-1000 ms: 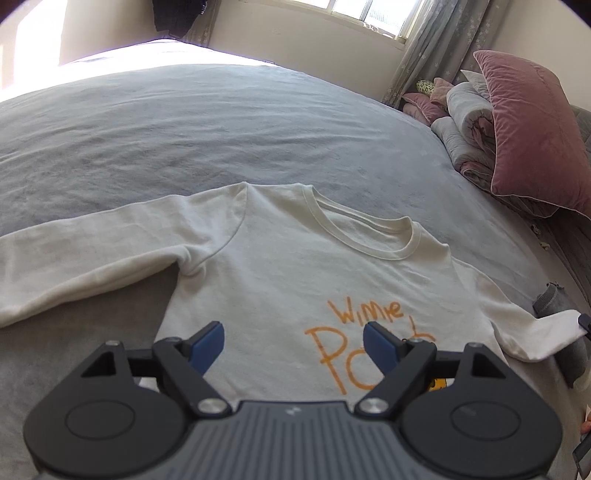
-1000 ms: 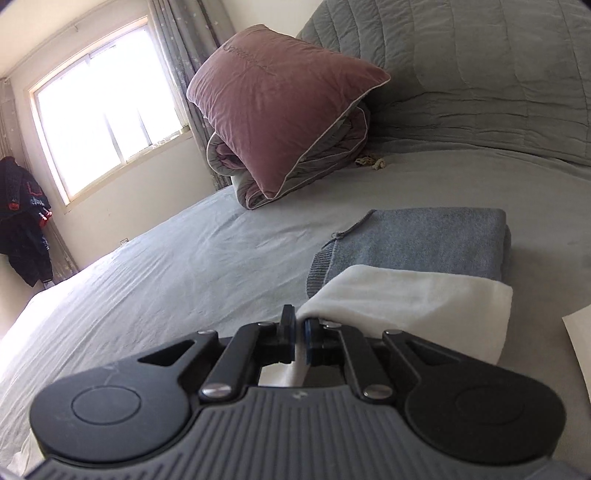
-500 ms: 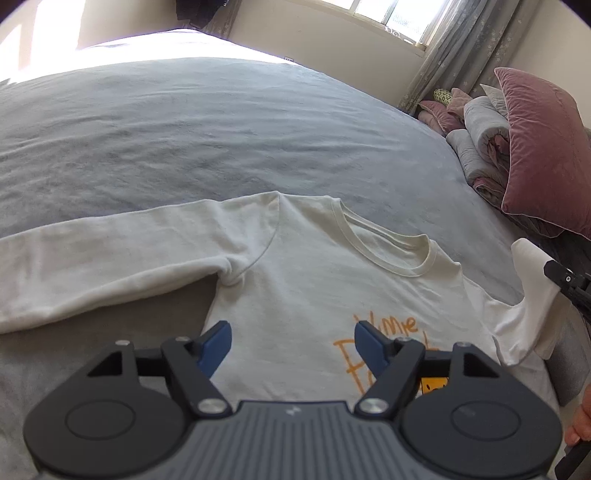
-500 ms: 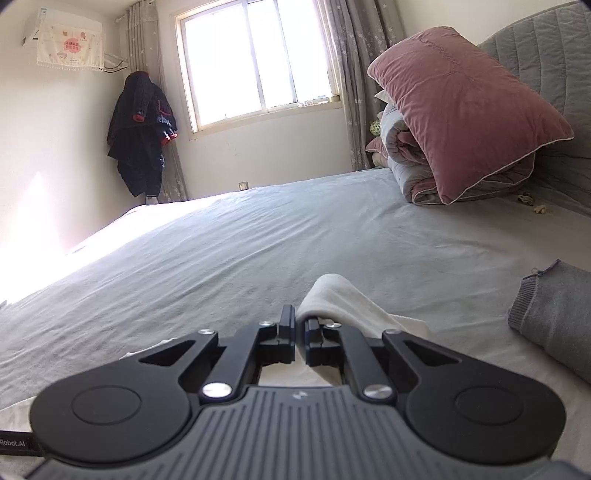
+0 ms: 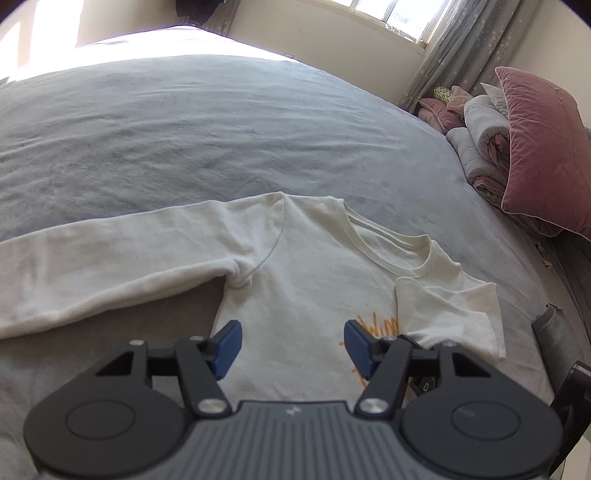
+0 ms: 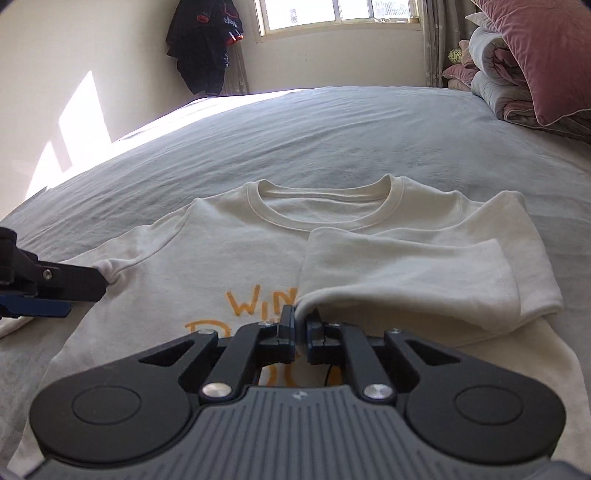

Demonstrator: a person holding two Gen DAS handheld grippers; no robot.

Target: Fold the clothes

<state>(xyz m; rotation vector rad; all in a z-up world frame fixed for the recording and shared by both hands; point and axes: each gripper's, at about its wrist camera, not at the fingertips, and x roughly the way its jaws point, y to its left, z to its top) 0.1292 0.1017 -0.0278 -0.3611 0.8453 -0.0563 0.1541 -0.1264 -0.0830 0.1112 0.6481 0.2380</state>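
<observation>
The right gripper point(image 6: 301, 325) has its black fingers point(image 6: 286, 323) pressed nearly together, pinching the cuff end of the cream long-sleeved sweatshirt's right-hand sleeve point(image 6: 406, 273). That sleeve is folded back across the chest, its end lying over the orange hand-lettered print point(image 6: 258, 299) and hiding the print's right part. The fold runs out to the shoulder edge on the right, where the cloth doubles over itself.

The left gripper point(image 5: 293, 343) hangs just above the lower chest of the same garment, its blue-padded fingers point(image 5: 227, 345) spread and closing, with nothing but flat cloth under the gap between them; the pads press on nothing. In the right wrist view one of its fingers reaches in from the left edge, its tip close to the puckered armpit seam; whether it touches the cloth there I cannot tell.

The cream sweatshirt point(image 5: 306, 273) lies face up on the grey bedsheet point(image 5: 184, 129), round collar point(image 6: 325, 206) towards the far side of the bed. Its other sleeve point(image 5: 110, 266) stretches out flat to the left, unfolded.

Further out, by the head of the bed on the right, a dusty-pink velvet pillow point(image 5: 543, 147) leans on a rolled grey-and-pink quilt point(image 5: 480, 140). A folded grey knitted piece point(image 5: 554, 328) shows at the right edge beside the sweatshirt. Dark clothes point(image 6: 203, 44) hang on the wall near the sunlit window point(image 6: 332, 14), with patterned grey curtains point(image 5: 469, 48) beside it.
</observation>
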